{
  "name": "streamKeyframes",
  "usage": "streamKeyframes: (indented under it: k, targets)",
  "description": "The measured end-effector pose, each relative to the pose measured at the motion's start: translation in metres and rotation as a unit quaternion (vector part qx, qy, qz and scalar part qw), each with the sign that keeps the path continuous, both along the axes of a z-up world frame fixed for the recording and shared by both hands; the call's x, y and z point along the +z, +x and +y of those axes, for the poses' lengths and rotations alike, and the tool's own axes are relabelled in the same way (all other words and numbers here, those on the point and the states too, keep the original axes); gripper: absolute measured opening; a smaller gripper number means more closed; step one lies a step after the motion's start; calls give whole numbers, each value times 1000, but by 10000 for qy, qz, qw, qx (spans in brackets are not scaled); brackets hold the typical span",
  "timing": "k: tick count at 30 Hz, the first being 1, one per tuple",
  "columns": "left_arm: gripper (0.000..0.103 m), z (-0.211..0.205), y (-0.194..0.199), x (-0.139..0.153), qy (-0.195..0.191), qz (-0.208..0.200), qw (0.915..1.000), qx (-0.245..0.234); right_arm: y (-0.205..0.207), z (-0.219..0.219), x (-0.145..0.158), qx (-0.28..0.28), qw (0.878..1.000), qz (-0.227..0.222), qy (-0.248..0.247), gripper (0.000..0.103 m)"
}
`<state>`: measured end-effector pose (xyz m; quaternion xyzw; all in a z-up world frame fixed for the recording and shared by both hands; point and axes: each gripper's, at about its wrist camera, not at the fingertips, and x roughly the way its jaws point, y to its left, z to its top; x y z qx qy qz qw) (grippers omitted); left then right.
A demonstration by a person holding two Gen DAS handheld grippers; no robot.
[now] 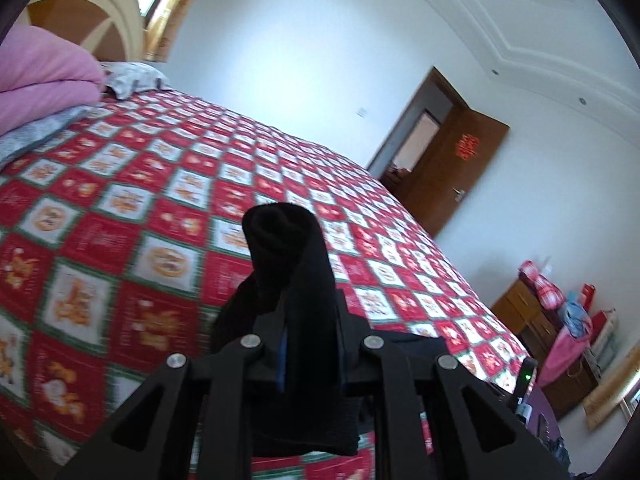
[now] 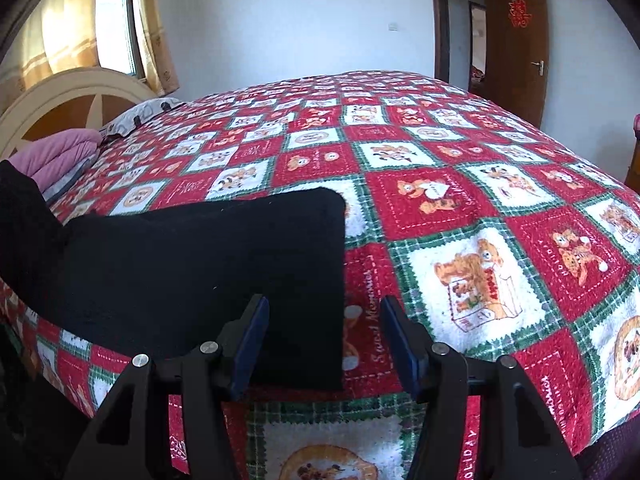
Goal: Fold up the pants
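Observation:
The black pants (image 2: 200,264) lie flat on the red patterned bedspread (image 2: 460,208), their straight right edge near the bed's front. At the far left of the right wrist view the cloth rises off the bed. My right gripper (image 2: 324,320) is open, its fingers either side of that right edge, just above the front of the bed. My left gripper (image 1: 310,332) is shut on a bunched end of the pants (image 1: 296,264) and holds it up above the bedspread (image 1: 160,200); the fingertips are hidden by the cloth.
A pink quilt (image 1: 44,76) and a patterned pillow (image 1: 132,78) lie by the headboard (image 2: 72,100). A brown door (image 1: 452,172) stands open beyond the bed. A wooden dresser (image 1: 532,312) piled with clothes is on the right.

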<state>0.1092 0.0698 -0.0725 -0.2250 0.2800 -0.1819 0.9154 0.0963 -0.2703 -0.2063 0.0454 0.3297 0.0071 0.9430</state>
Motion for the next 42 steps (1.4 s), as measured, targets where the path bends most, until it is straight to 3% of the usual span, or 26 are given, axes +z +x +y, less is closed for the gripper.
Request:
streamKeyframes:
  k: [6, 18, 28, 34, 42]
  targets:
    - [18, -53, 10, 7, 85, 4, 9987, -506, -4, 7, 6, 197, 9997, -163, 35, 59]
    - [18, -131, 21, 26, 375, -31, 9909, -1290, 4, -9, 2, -29, 9998, 44, 213, 59]
    - [18, -196, 35, 17, 625, 202, 9802, -1865, 10, -3, -8, -52, 9992, 320, -248, 59]
    - [18, -231, 42, -2, 898, 473, 9727, -2086, 7, -18, -2, -211, 9992, 183, 270, 59]
    - [18, -271, 55, -41, 1355, 791, 9623, -2222, -5, -38, 18, -242, 9916, -491, 1174, 59]
